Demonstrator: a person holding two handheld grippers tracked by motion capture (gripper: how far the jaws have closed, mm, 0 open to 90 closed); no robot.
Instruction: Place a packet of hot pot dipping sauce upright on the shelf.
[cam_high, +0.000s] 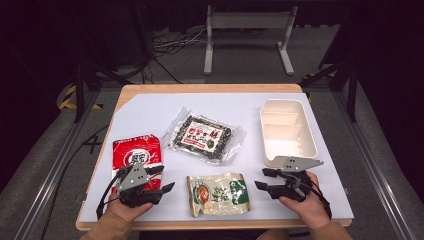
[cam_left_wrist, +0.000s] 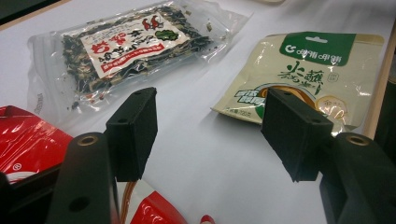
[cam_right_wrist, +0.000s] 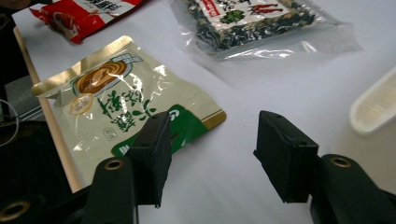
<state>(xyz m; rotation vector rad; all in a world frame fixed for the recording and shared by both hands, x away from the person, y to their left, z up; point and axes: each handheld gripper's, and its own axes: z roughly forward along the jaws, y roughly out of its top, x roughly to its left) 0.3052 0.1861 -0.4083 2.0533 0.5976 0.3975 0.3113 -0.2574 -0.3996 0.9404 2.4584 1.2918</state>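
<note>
1. Two handheld grippers rest low at the near edge of a table. The left gripper (cam_high: 161, 181) has its jaws spread apart with nothing between them. The right gripper (cam_high: 260, 178) is likewise released and empty.
2. Between the two grippers, just ahead of their tips, lies a cream and green pouch (cam_high: 218, 194), flat on the table. It is the nearest item to both.
3. A red packet (cam_high: 136, 154) lies directly under and ahead of the left gripper. A clear bag of dark dried food (cam_high: 204, 135) sits farther ahead, between the grippers. A cream compartment tray (cam_high: 296, 146) stands just beyond the right gripper, empty.
4. Likely risks: the pouch is flat and glossy, so jaws coming straight down may slide off or push it toward the near table edge, which it almost touches. A pinch on one corner could let it fold and droop.
5. The left gripper hovers over the red packet and could snag or drag it.
6. The surface is a white sheet (cam_high: 150, 112) over a wooden tabletop (cam_high: 210, 88). The room beyond is dark, with cables on a grey floor and a metal stand (cam_high: 249, 35).
</note>
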